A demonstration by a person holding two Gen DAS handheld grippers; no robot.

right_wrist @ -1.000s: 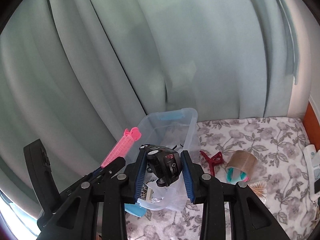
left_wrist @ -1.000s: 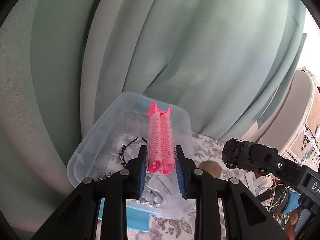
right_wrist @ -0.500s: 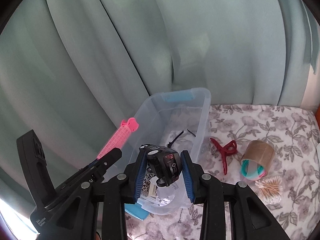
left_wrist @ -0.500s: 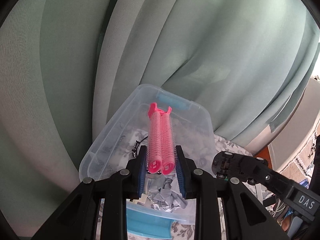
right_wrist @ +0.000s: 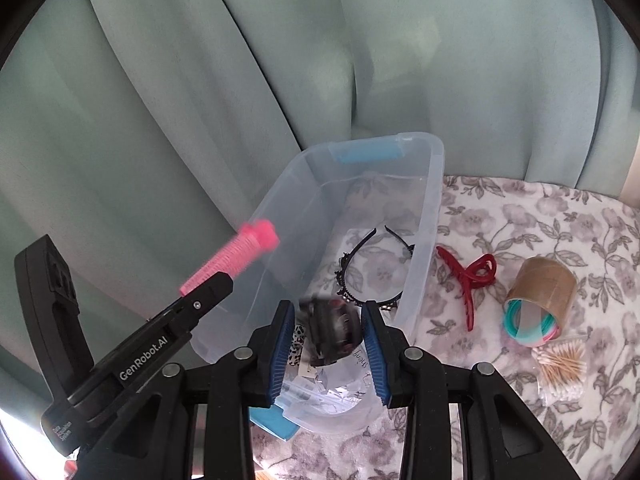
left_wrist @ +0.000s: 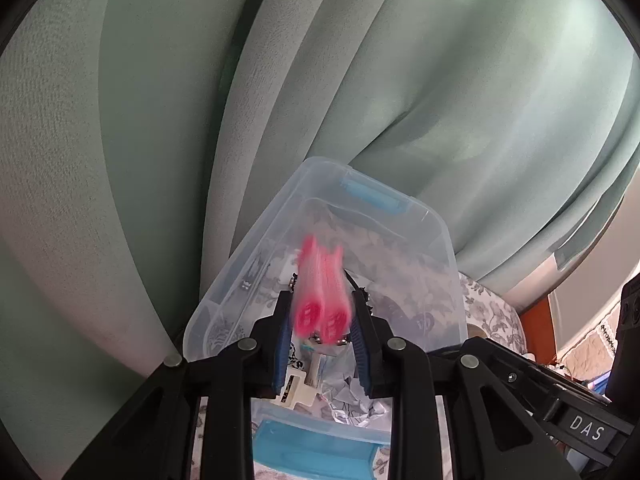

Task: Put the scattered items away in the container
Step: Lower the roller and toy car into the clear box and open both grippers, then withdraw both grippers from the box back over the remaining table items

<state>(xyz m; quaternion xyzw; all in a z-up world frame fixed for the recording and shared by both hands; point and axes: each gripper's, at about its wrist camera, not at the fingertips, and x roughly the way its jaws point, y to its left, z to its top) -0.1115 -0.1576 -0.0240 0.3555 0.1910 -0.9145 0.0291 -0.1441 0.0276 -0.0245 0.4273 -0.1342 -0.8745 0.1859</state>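
A clear plastic container (left_wrist: 240, 252) with blue handles sits on the floral cloth in front of a green curtain. My left gripper (left_wrist: 320, 300) is shut on a pair of pink hair rollers (left_wrist: 320, 280), which look blurred and hang over the container's near half. From the right wrist view the pink rollers (right_wrist: 236, 258) stick out past the container's left wall (right_wrist: 280, 208). My right gripper (right_wrist: 327, 308) is shut on a small black object (right_wrist: 332, 332), also blurred, above the container's near end.
A black headband (right_wrist: 360, 264) and crumpled packets (right_wrist: 332, 396) lie inside the container. On the cloth to its right are a red claw clip (right_wrist: 466, 280), a brown tape roll (right_wrist: 544, 280) with coloured bands, and a bag of cotton swabs (right_wrist: 562, 364). The curtain (right_wrist: 200, 80) stands close behind.
Both grippers have come down and forward over the container, which now fills more of each view. The pink rollers and the black object now show blurred between the jaws.
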